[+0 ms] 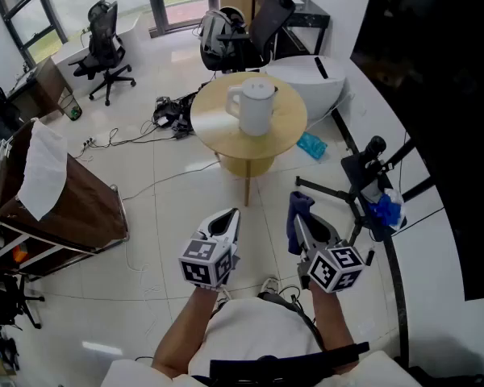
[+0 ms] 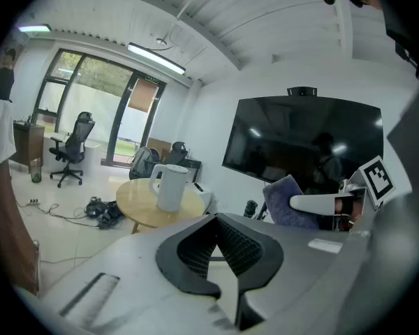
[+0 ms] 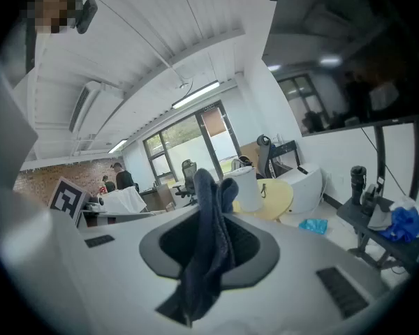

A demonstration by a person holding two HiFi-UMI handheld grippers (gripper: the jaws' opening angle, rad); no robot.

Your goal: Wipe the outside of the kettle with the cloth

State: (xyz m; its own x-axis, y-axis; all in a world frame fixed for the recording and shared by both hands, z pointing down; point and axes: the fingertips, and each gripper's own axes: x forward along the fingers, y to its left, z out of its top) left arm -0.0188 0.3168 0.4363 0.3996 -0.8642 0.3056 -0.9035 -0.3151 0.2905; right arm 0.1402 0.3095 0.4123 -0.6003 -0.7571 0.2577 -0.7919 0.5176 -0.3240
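Shows a white kettle [image 1: 256, 107] in the upper middle of the head view, upright on a round wooden table [image 1: 218, 131], lid on, handle toward the left of the frame. Puts both grippers low in that frame, side by side over the pale tiled floor [image 1: 161, 216] and well apart from the table.

Holds the left gripper [image 2: 218, 237] at lower centre-left there, jaws pressed together with nothing between the dark pads. Looks past them, in the left gripper view, to the kettle at centre-left of the frame, apart from the jaws.

Pinches a dark blue cloth [image 3: 208, 208] in the right gripper [image 3: 213, 251], jaws closed on the fabric. Lets the cloth stand up in a bunched fold above the jaw tips and hang down in front of the pads at the centre of the right gripper view. Sets the kettle just behind that fold, slightly right of centre and farther off, not touching it.

Includes a black office chair [image 1: 103, 47] at the upper left of the head view, a black stand [image 1: 363, 176] at centre right, and a dark screen [image 2: 304, 142] on the wall at the right of the left gripper view.
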